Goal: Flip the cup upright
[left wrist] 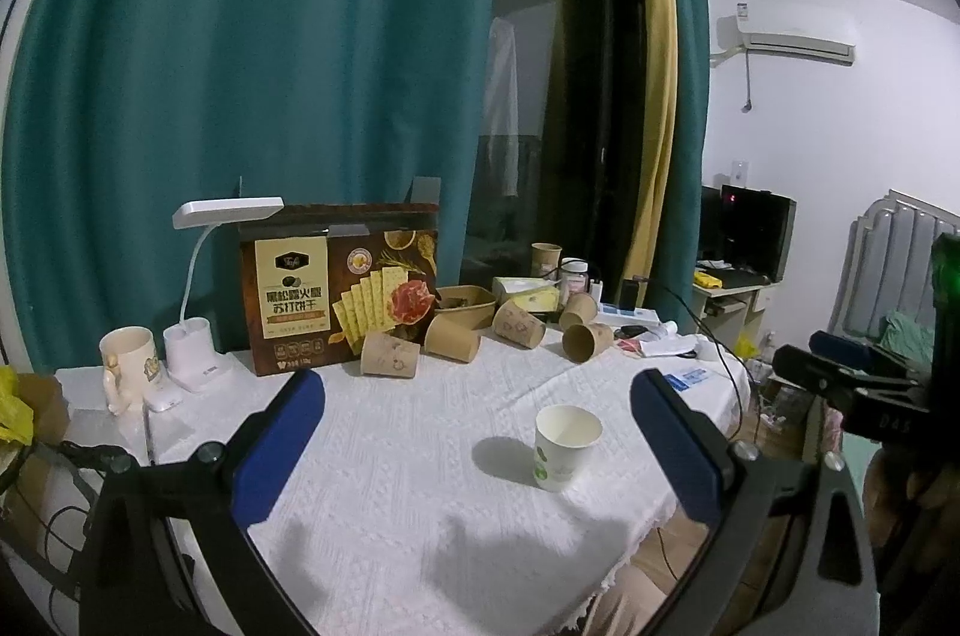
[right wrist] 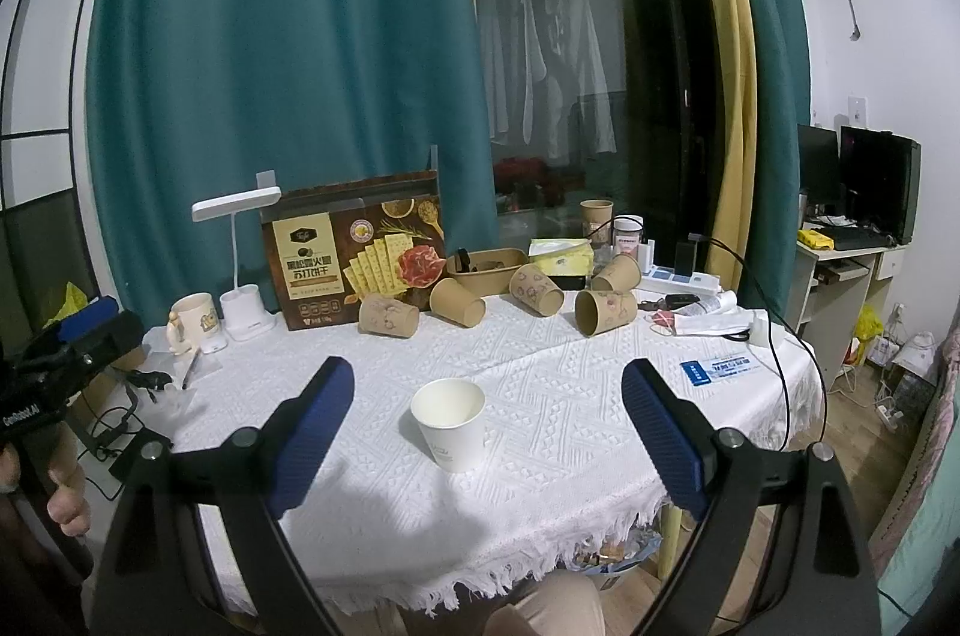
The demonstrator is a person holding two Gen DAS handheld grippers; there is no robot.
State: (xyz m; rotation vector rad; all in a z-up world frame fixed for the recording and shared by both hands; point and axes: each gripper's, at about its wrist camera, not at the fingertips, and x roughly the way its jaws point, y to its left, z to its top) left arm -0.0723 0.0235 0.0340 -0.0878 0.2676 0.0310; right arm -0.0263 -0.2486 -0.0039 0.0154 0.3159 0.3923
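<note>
Cup sits upright on the worktop, mid-frame in my right view, between my right claw fingers but touching neither. Both claws gape wide and empty; left claw has it lower right.

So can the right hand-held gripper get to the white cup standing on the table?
Probably yes. The right hand-held gripper is open and empty, and the white cup stands upright straight ahead of it on the tablecloth, with only bare cloth around it. The tipped brown cups lie farther back.
</note>
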